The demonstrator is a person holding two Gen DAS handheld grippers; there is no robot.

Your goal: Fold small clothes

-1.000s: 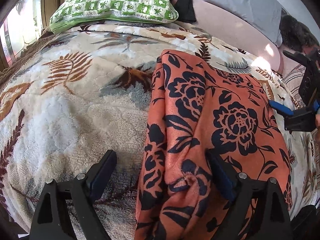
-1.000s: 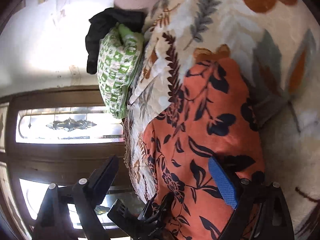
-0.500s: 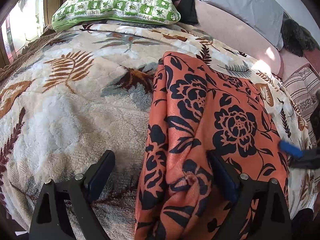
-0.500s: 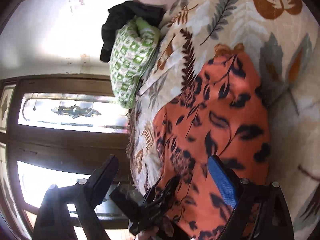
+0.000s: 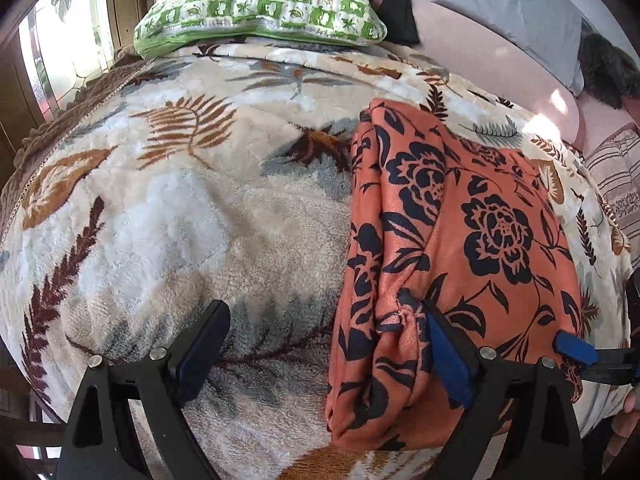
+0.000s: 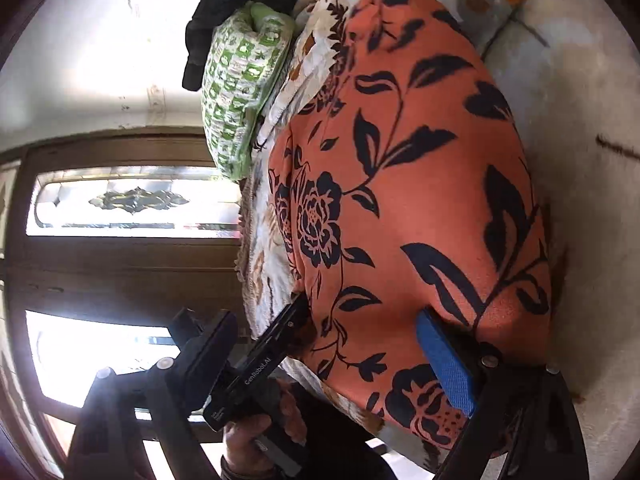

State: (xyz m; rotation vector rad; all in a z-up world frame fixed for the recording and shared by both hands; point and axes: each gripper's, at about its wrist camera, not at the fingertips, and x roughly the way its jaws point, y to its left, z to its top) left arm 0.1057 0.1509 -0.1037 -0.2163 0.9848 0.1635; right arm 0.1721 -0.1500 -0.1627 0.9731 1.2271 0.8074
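While the orange floral garment (image 5: 460, 240) lies folded on the leaf-patterned blanket (image 5: 180, 208), both the left gripper (image 5: 320, 344) and right gripper (image 6: 328, 344) gape wide at its near edge, gripping nothing.

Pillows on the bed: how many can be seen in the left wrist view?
2. A green-and-white patterned pillow lies at the far end of the leaf-print blanket; a grey pillow leans at the far right. Others may be hidden beyond the frame.

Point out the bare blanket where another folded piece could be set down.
Free: the leaf-print blanket between the orange floral garment and the window-side edge, below the green pillow. Crowded: the garment's near end, where both hand-held grippers work.
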